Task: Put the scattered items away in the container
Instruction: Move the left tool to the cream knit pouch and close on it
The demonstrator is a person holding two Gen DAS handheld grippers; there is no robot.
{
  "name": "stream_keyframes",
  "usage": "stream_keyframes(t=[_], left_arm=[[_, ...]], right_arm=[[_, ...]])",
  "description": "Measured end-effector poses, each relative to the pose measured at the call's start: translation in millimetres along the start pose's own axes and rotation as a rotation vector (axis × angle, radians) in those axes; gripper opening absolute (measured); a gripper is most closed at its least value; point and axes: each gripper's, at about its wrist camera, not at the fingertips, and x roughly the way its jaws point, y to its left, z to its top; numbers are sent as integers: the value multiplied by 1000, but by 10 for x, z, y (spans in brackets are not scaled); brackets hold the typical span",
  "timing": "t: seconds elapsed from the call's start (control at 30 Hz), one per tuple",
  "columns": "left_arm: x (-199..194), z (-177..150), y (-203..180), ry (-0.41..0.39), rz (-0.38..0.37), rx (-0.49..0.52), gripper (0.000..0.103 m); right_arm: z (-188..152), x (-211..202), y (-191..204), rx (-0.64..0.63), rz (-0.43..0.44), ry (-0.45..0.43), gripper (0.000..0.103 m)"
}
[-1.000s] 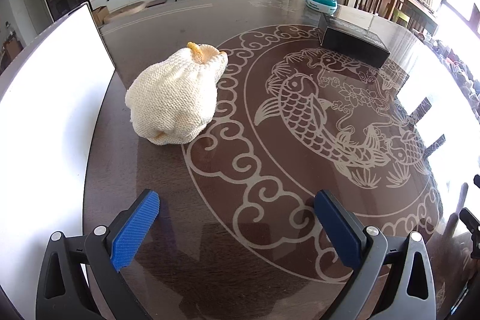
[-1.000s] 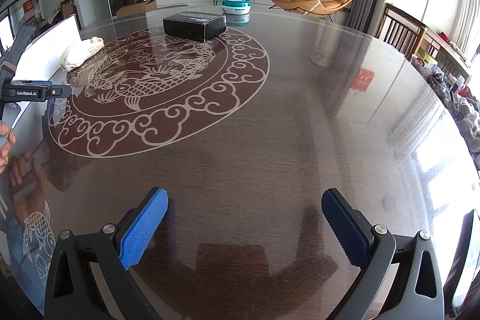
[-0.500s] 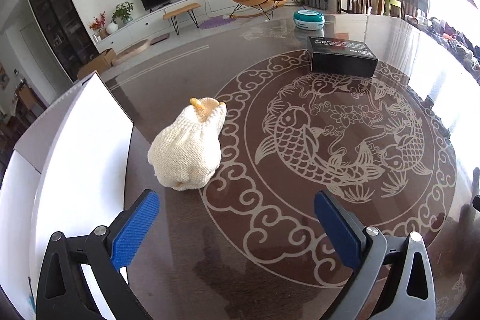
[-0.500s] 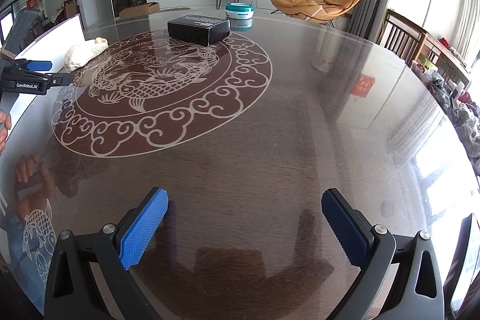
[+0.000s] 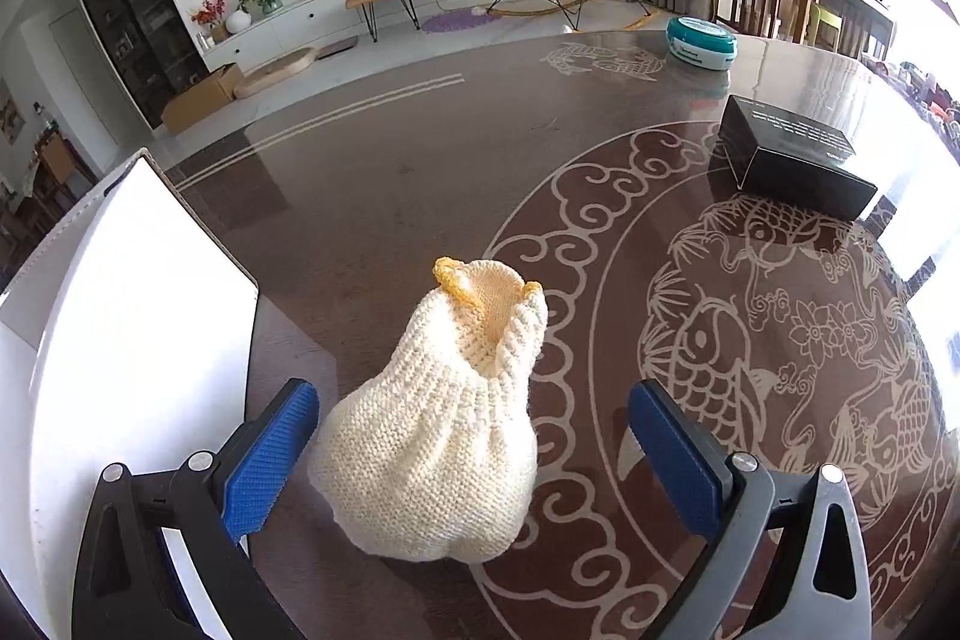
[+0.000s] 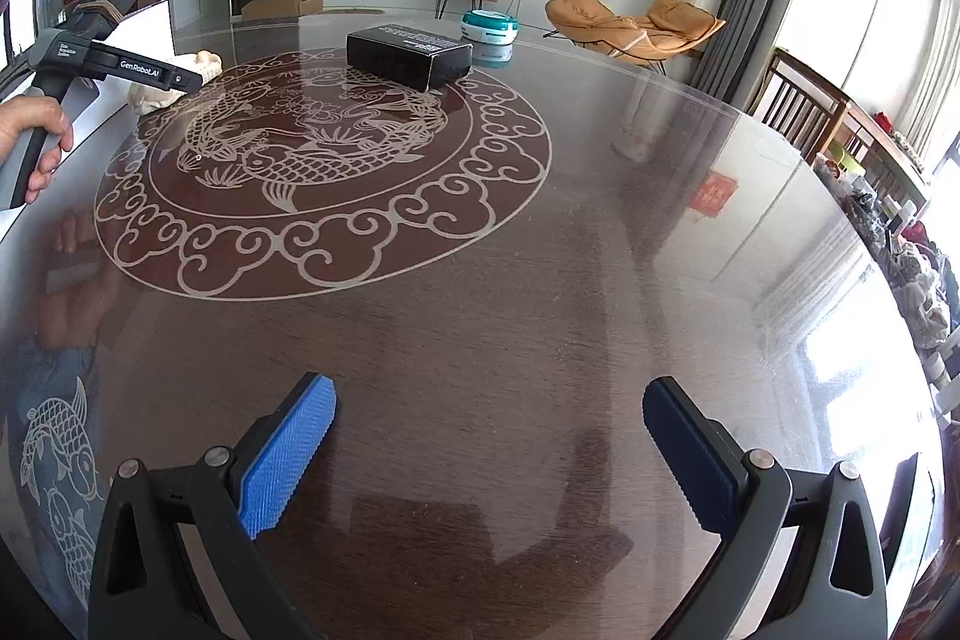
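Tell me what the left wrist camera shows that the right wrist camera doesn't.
Only the left wrist view shows the knitted pouch close up, lying between the open left gripper fingers, with the white container beside it. Only the right wrist view shows the person's hand holding the left gripper's handle, and the open right gripper over bare table. Both show the black box and teal tub.

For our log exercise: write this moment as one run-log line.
left gripper: open, straddling knitted pouch | right gripper: open, idle | white container: beside pouch
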Motion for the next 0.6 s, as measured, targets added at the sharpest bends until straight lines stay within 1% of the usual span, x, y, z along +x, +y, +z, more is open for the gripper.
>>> stream_keyframes(t=[0.1, 0.17, 0.23, 0.27, 0.3, 0.6], left_arm=[[69, -15, 8, 2, -30, -22, 103], [85, -33, 25, 9, -53, -48, 103], [121, -69, 93, 24, -108, -111, 103], [110, -81, 98, 13, -106, -120, 103], [108, -77, 75, 15, -100, -106, 103], [98, -85, 53, 37, -84, -133, 103]], right_arm=[[2, 75, -155, 76, 88, 41, 103], [-19, 62, -169, 89, 90, 32, 103], [-23, 67, -127, 72, 77, 40, 103], [-22, 68, -122, 67, 81, 39, 103], [-18, 78, -119, 68, 82, 39, 103], [-10, 74, -121, 72, 87, 37, 103]])
